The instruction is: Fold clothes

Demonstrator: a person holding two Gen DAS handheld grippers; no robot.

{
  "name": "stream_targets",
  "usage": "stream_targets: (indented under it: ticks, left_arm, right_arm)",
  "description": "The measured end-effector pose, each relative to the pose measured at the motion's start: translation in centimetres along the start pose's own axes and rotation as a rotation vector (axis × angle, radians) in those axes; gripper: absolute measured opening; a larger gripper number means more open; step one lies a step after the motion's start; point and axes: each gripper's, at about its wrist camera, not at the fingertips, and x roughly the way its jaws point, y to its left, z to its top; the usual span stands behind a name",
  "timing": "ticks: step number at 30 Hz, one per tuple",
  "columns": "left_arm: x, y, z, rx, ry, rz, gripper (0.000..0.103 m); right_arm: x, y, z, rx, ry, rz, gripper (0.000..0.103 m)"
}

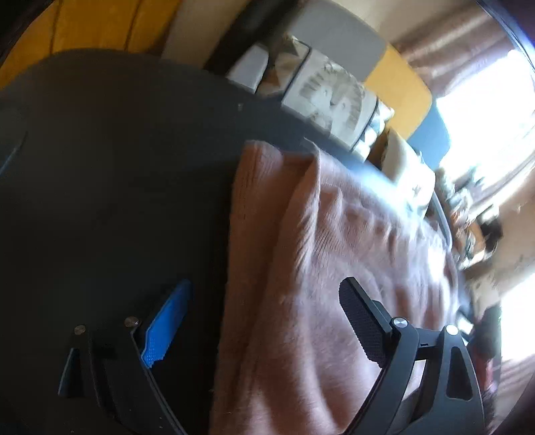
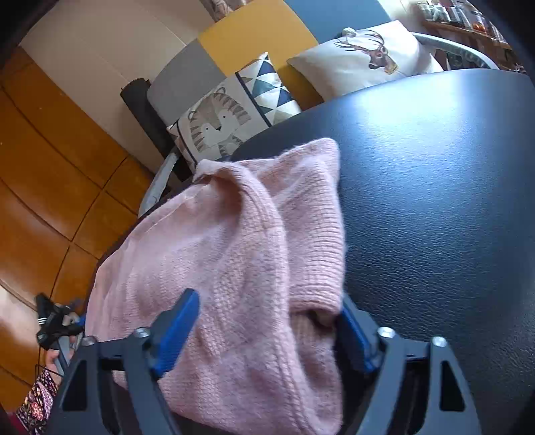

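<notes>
Pink sweater [image 2: 217, 267] on dark table [image 2: 434, 200], left gripper [image 1: 264, 321] and right gripper [image 2: 267, 331] both spread wide above it.

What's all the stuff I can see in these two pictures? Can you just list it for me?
Sweater: one, pink knit, partly folded on the table.
Table: one, black with a leather-like grain, under the sweater.
Cushions: at least three past the table's far edge; tiger print, blue triangles, deer print.
Floor: orange-brown tiles.
Window: bright, with curtains.
Shelf: small items, too blurred to name.
Left gripper: black, one blue pad, open over the sweater's edge.
Right gripper: black, blue pads, open around a sweater fold.
Patterned sleeve: bottom-left corner of the right wrist view.
</notes>
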Motion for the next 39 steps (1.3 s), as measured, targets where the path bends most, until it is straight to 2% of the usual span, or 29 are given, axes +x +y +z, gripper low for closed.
stream_targets:
  ticks: [2,3,4,5,6,7,8,10,13,17,20,22,24,26,27,28,30,33,34,36,39]
  left_arm:
    - [0.1,-0.9,-1.1,0.091,-0.038,0.033,0.092]
    - [0.3,-1.4,-1.6,0.134,-0.049,0.060,0.092]
    - [0.6,-2.4,-2.3,0.201,-0.053,0.120,0.092]
    - [0.9,-3.4,-3.1,0.266,-0.057,0.179,0.092]
    - [1.0,-3.7,-3.0,0.264,-0.047,0.173,0.091]
    - [1.1,-4.0,-3.0,0.261,-0.037,0.168,0.088]
    - [1.2,-4.3,-3.0,0.259,-0.027,0.162,0.084]
    - [0.8,-4.4,-3.1,0.273,-0.001,0.129,0.062]
    - [-0.1,-4.3,-3.6,0.284,0.075,0.076,0.042]
    - [-2.5,-4.6,-5.6,0.341,0.157,0.030,0.037]
    - [-4.1,-4.9,-7.7,0.351,0.173,0.008,0.037]
    - [-5.3,-4.8,-9.1,0.345,0.179,-0.010,0.041]
    - [-7.3,-4.9,-9.5,0.323,0.064,0.038,0.041]
    - [-9.3,-4.9,-10.0,0.300,-0.052,0.086,0.041]
    - [-10.3,-4.9,-10.3,0.288,-0.110,0.109,0.041]
    - [-11.2,-4.9,-10.5,0.276,-0.168,0.133,0.041]
    - [-13.1,-6.9,-11.5,0.326,-0.246,0.083,0.041]
    - [-13.9,-10.1,-13.6,0.475,-0.282,0.038,0.041]
    - [-13.9,-11.2,-14.5,0.535,-0.283,0.022,0.041]
    - [-11.9,-11.2,-14.2,0.544,-0.229,0.050,0.041]
    - [-8.8,-11.2,-13.9,0.556,-0.147,0.093,0.041]
  right_arm:
    - [0.2,0.3,0.0,-0.011,0.005,-0.018,0.086]
    - [0.2,0.4,-0.1,-0.018,0.010,-0.031,0.081]
    - [0.2,0.4,-0.1,-0.008,0.011,-0.029,0.076]
    - [0.2,0.3,-0.2,0.002,0.012,-0.026,0.057]
    - [0.2,0.2,-0.2,0.013,0.014,-0.024,0.040]
    - [0.2,0.1,-0.3,0.023,0.015,-0.021,0.027]
    - [0.3,0.0,-0.4,0.033,0.016,-0.019,0.023]
    - [0.3,-0.2,-0.5,0.054,0.019,-0.014,0.023]
    - [-0.6,-0.7,-1.2,0.075,0.011,0.007,0.023]
    - [-3.3,-1.2,-3.7,0.098,0.020,0.006,0.022]
    - [-5.4,-1.5,-5.6,0.116,0.027,0.005,0.022]
    - [-6.8,-1.8,-6.8,0.129,0.030,0.004,0.026]
    - [-8.0,-2.2,-7.5,0.158,0.002,-0.016,0.031]
    - [-9.3,-1.5,-7.7,0.119,-0.054,-0.149,0.035]
    - [-10.3,-0.3,-7.8,0.062,-0.106,-0.236,0.035]
    - [-10.8,1.0,-7.8,0.009,-0.150,-0.288,0.035]
    - [-11.7,4.4,-8.1,-0.115,-0.233,-0.309,0.035]
    - [-10.5,9.5,-9.0,-0.283,-0.257,-0.148,0.035]
    - [-9.4,12.0,-9.7,-0.354,-0.227,-0.066,0.035]
    - [-6.9,16.2,-11.1,-0.471,-0.164,0.031,0.035]
    - [-2.8,20.7,-13.6,-0.608,-0.088,0.016,0.034]
